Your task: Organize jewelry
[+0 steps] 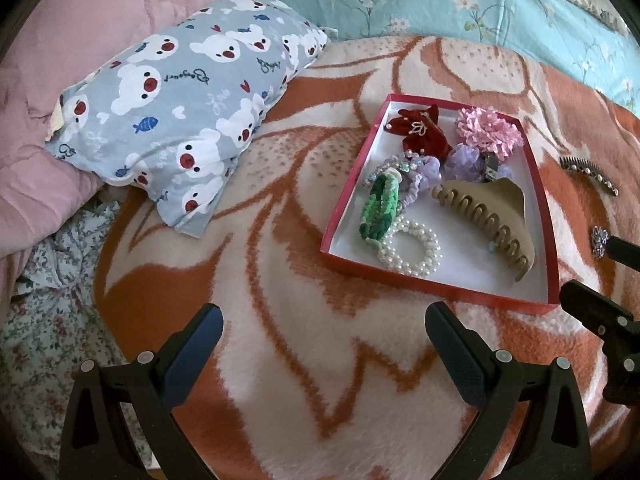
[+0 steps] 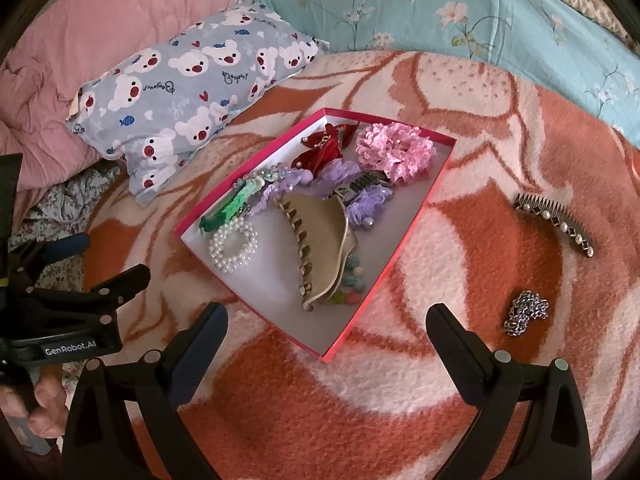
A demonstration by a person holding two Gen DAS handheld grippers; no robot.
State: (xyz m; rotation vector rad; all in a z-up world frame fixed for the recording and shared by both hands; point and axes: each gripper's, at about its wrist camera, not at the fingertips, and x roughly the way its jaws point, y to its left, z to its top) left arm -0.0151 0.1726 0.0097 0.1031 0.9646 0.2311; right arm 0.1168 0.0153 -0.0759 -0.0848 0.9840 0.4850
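Red box (image 2: 404, 240), pink flower clip (image 2: 396, 152), orange-and-cream blanket (image 2: 460, 200).

Orange-and-cream floral blanket (image 1: 304, 280) spreads over centre and lower field in both views. Blue-grey pillow (image 1: 180, 120) with white bear faces, red noses, small blue fish, lies on blanket at 10 o'clock, long axis slanting up toward 12. Pink quilt (image 1: 80, 20) bunched behind pillow, 9 to 11 o'clock, touching it. Turquoise blossom-print bedding (image 2: 460, 20) runs 12 to 2 o'clock along blanket's far edge. Small-flowered sheet (image 1: 44, 300) shows at 8 o'clock beside blanket.
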